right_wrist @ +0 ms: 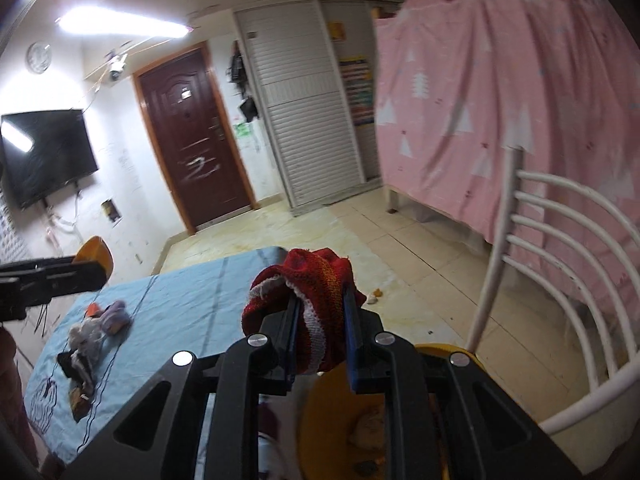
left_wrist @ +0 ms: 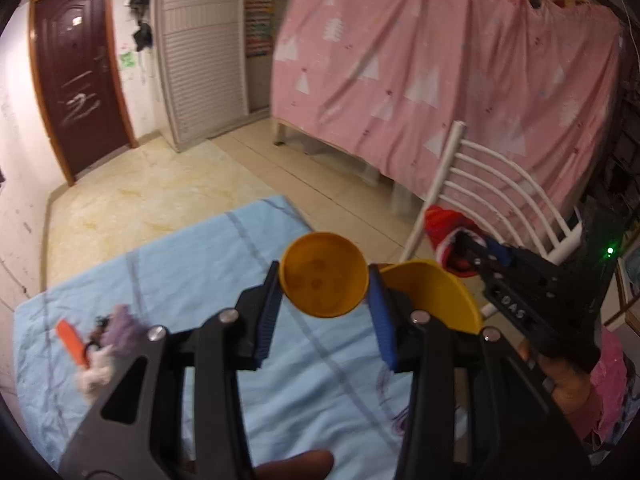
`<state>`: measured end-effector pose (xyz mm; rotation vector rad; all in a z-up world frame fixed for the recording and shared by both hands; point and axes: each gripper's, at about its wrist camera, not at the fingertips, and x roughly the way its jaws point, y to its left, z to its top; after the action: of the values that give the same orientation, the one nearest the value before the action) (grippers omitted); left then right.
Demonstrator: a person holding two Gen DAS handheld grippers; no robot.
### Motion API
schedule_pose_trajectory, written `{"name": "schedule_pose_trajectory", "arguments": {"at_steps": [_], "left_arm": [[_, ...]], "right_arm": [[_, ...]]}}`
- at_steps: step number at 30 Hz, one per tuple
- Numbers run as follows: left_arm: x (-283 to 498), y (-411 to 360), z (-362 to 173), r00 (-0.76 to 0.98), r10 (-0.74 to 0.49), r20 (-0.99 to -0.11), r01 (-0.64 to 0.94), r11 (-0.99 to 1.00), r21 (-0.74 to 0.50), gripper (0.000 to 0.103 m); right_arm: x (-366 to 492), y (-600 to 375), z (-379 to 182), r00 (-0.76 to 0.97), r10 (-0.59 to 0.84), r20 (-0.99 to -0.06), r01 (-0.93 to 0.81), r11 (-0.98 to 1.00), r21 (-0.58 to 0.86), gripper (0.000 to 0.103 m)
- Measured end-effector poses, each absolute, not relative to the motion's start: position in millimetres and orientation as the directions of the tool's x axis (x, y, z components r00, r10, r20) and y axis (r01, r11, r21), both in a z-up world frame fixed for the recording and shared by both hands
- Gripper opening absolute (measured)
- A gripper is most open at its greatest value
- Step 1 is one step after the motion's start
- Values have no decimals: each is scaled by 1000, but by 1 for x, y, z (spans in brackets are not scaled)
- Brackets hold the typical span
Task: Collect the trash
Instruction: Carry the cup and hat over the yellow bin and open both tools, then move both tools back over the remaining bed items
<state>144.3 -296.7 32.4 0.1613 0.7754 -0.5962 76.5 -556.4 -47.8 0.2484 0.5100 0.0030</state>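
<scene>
Pink sheet (left_wrist: 440, 80) is hanging behind a white chair (left_wrist: 500, 196). Bench (left_wrist: 168, 280) is wearing a blue cloth, carrying a scrap pile (right_wrist: 88, 336) near its left end. Yellow bin (right_wrist: 340, 412) is sitting low beside the bench, pale bits lying inside. Left claw (left_wrist: 324, 304) is clamping a yellow lid (left_wrist: 323, 275). Right claw (right_wrist: 320, 336) is clamping a red knit rag (right_wrist: 316, 284) above the bin.
</scene>
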Motion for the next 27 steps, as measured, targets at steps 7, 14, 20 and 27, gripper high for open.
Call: {"name": "schedule_pose_trajectory", "arguments": {"at_steps": [7,14,20,27], "left_arm": [[144,-354,23,484,-467,-740,611,786,-96,40],[140,-394,14,434,-468,-770,647,757,-96,51],[134,-401,12,433,-464,-773,656,750,-83,58],[136,-383,19,444,-468,-764,643,760,-91,58]], "right_arm": [[85,-586,-67,850,36,-526,134,950,281,23],[80,-610,-74,844,-28,-535,216,932,291,69],[75,-624,-76,847,-57,-528,254,917,307,70],[71,-606,-72,858,-34,-513,215,930,298,70]]}}
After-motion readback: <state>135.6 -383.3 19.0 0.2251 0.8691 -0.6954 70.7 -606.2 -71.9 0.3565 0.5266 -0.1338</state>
